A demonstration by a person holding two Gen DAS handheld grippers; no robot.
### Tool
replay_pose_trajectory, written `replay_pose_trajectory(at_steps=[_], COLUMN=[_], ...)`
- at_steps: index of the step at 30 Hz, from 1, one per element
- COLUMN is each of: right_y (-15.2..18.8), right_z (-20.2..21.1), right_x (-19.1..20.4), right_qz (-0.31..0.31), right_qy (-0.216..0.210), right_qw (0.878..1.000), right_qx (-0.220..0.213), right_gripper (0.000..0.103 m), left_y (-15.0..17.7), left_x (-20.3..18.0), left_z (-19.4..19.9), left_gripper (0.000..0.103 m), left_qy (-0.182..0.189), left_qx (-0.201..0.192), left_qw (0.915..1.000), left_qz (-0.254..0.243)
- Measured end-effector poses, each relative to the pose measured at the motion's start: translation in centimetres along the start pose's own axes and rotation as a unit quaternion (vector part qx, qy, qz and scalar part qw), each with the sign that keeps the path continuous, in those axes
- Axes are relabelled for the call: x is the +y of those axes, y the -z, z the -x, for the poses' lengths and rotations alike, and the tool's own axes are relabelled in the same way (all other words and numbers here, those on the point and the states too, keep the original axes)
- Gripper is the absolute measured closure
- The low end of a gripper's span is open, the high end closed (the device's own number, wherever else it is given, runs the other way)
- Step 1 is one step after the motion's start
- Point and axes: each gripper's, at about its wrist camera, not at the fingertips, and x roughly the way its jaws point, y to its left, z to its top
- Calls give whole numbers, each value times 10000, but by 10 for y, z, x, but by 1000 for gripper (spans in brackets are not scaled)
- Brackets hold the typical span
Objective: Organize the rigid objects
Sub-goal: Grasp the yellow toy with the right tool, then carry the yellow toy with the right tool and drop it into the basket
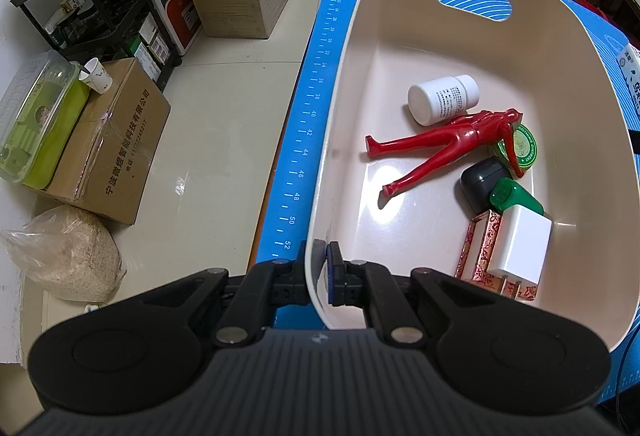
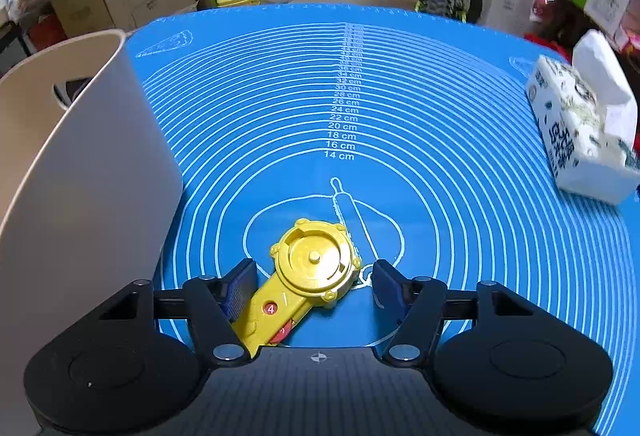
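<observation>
Right gripper (image 2: pixel 314 286), half-open astride the yellow launcher (image 2: pixel 308 276) near the mat's (image 2: pixel 440 155) centre, may pinch off-centre and twist it; left gripper (image 1: pixel 326 276) clamps the bin's (image 1: pixel 360 15) near rim.

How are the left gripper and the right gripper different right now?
The left gripper is shut on the cream bin rim; the right gripper stands open around the yellow toy, not clamping it. The left is at the bin, the right over the blue mat. Both point downward.
</observation>
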Motion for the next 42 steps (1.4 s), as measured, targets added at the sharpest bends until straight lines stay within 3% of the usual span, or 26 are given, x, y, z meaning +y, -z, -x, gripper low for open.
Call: replay_pose_trajectory(at_steps=[5, 12, 17, 25, 33, 38, 42], right_y=[7, 17, 17, -11, -42, -44, -33], right_z=[4, 22, 48, 114, 159, 147, 130], right_x=[0, -4, -10, -15, 34, 87, 132], right_qz=[-25, 210, 212, 345, 877, 1391, 1946], right_qy=[-102, -75, -159, -412, -914, -1141, -1084], right_qw=[9998, 9986, 9964, 9877, 9765, 9716, 9664], right_qx=[-154, -488, -806, -1466, -1744, -1539, -1282], right_gripper=[49, 49, 49, 49, 49, 49, 49], left_y=[0, 0, 0, 0, 1, 1, 0], left_x=[0, 0, 1, 3, 3, 3, 2], left_z=[0, 0, 1, 2, 2, 2, 1], left_gripper=[94, 94, 94, 94, 94, 94, 94], left_qy=[0, -3, 2, -4, -3, -4, 1], left_qx=[0, -1, -1, -8, -7, -4, -2], left_qw=[10000, 10000, 10000, 10000, 10000, 10000, 10000], left_qz=[-1, 0, 5, 34, 40, 28, 23])
